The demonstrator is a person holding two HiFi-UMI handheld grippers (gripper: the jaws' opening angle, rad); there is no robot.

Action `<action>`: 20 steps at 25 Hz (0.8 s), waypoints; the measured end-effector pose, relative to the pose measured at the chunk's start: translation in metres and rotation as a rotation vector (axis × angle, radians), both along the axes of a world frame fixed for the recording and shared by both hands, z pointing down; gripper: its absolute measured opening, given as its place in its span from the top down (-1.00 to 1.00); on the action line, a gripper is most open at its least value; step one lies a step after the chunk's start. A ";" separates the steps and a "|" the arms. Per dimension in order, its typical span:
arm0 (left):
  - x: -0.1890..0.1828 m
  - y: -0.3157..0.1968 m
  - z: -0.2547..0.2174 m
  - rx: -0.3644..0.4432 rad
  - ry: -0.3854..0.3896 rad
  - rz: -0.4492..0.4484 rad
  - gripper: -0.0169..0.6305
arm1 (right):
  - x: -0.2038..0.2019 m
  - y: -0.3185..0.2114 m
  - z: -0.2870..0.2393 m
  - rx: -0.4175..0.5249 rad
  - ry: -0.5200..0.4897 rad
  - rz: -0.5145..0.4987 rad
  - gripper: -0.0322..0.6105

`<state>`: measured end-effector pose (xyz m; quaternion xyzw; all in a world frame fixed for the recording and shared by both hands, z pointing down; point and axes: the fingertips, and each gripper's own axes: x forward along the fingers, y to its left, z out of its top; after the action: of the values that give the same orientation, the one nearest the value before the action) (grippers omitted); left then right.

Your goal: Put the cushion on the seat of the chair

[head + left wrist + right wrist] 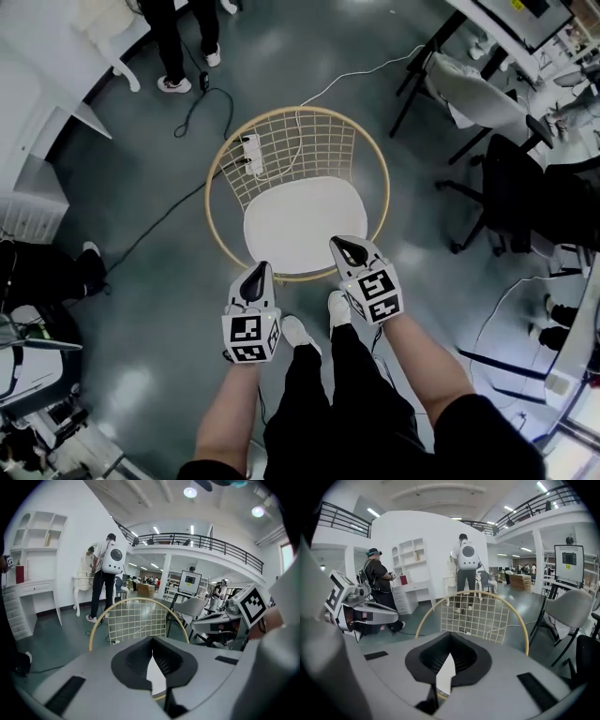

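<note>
A glossy grey floor (141, 309), white wall shelving (412, 555), a railed mezzanine (201, 541) and bright ceiling lights (190, 492).

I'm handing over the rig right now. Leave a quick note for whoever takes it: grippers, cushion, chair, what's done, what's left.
Left gripper: shut, empty, by the chair's near rim in the head view.
Right gripper: shut, empty, at the cushion's near edge.
White cushion: lies flat on the seat of the wire-backed chair.
Done: cushion is on the seat.
Left: apparently nothing; maybe check it sits centred.
</note>
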<state>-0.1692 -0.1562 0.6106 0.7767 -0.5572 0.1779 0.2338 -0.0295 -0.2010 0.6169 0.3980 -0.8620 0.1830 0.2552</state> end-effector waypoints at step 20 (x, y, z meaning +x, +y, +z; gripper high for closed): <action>-0.003 0.051 -0.192 0.133 0.034 0.090 0.90 | -0.031 0.063 -0.211 0.116 -0.066 -0.040 0.87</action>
<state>-0.1718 -0.1057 0.4184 0.8176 -0.5283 0.1378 0.1829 -0.0601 -0.1378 0.4061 0.3885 -0.8869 0.1404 0.2070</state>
